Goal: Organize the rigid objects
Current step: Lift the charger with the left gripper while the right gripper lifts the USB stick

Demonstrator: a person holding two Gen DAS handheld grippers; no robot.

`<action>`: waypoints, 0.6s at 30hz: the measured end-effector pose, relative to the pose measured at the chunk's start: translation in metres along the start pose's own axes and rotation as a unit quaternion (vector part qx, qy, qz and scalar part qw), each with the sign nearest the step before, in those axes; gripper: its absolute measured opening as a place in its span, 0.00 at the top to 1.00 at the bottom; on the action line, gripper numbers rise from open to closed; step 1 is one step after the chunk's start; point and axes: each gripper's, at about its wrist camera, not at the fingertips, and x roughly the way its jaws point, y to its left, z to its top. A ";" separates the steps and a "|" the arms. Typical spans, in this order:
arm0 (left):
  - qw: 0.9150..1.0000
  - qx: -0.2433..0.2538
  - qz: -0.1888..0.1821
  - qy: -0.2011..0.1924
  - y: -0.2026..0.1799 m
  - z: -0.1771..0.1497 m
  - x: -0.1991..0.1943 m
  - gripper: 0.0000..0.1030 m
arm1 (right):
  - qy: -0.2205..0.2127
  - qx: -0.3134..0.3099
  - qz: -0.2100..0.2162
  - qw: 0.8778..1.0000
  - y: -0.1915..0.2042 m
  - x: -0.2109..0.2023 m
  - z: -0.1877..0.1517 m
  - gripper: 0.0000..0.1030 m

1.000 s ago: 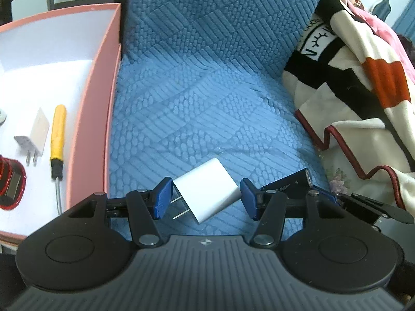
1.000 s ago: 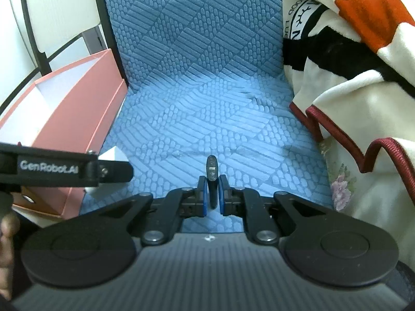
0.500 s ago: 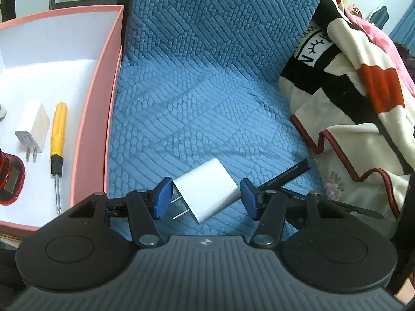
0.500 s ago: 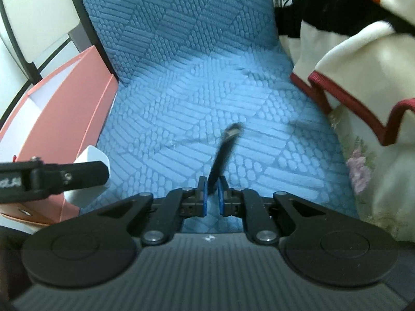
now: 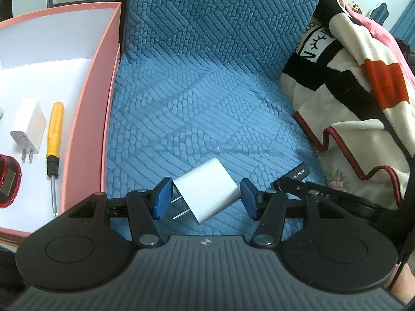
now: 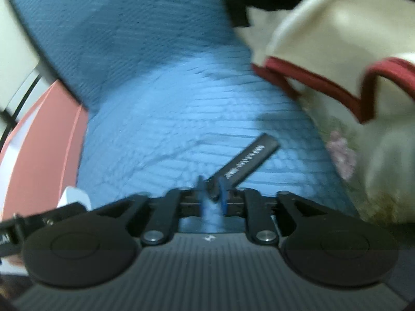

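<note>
My left gripper [image 5: 205,202] is shut on a white charger plug [image 5: 207,190], prongs pointing left, held just above the blue cushion [image 5: 207,108]. My right gripper [image 6: 211,191] holds a flat black bar with white print [image 6: 249,158]; the bar tilts up to the right and its jaws stand slightly apart around its lower end. The right wrist view is blurred. The bar's tip [image 5: 301,173] shows in the left wrist view, right of the plug. The pink box [image 5: 88,129] stands to the left.
Inside the pink box lie a second white charger [image 5: 28,127], a yellow-handled screwdriver [image 5: 54,137] and a red and black device [image 5: 7,181]. A cream, black and orange blanket [image 5: 358,85] covers the right side. The cushion's backrest rises behind.
The black bar has tipped from upright over to the right in the right gripper, whose jaws have parted slightly. The right gripper moved fast and low. The left gripper kept hold of the plug.
</note>
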 end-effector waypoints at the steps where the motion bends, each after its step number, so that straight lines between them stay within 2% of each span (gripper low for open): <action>1: 1.000 0.001 0.000 -0.003 0.000 0.000 0.001 0.39 | -0.007 0.004 -0.009 1.000 -0.001 -0.002 -0.001 0.57; 2: 1.000 0.000 0.001 -0.005 0.000 -0.001 0.003 0.39 | -0.012 0.004 -0.014 1.000 -0.001 -0.003 -0.002 0.55; 6: 1.000 -0.004 -0.001 -0.009 0.001 -0.004 0.012 0.39 | -0.007 -0.012 -0.034 0.999 0.003 0.007 -0.004 0.57; 10: 1.000 -0.014 -0.013 -0.012 0.003 -0.006 0.016 0.39 | -0.026 -0.045 -0.056 0.997 0.015 0.020 0.000 0.56; 15: 1.000 -0.004 -0.014 -0.019 0.002 -0.006 0.015 0.39 | -0.031 -0.095 -0.080 0.992 0.026 0.032 0.007 0.55; 16: 1.000 -0.004 -0.014 -0.020 0.003 -0.006 0.015 0.39 | -0.030 -0.107 -0.084 0.990 0.029 0.034 0.008 0.56; 18: 1.000 -0.007 -0.017 -0.020 0.004 -0.007 0.016 0.39 | -0.029 -0.129 -0.094 0.987 0.033 0.035 0.007 0.68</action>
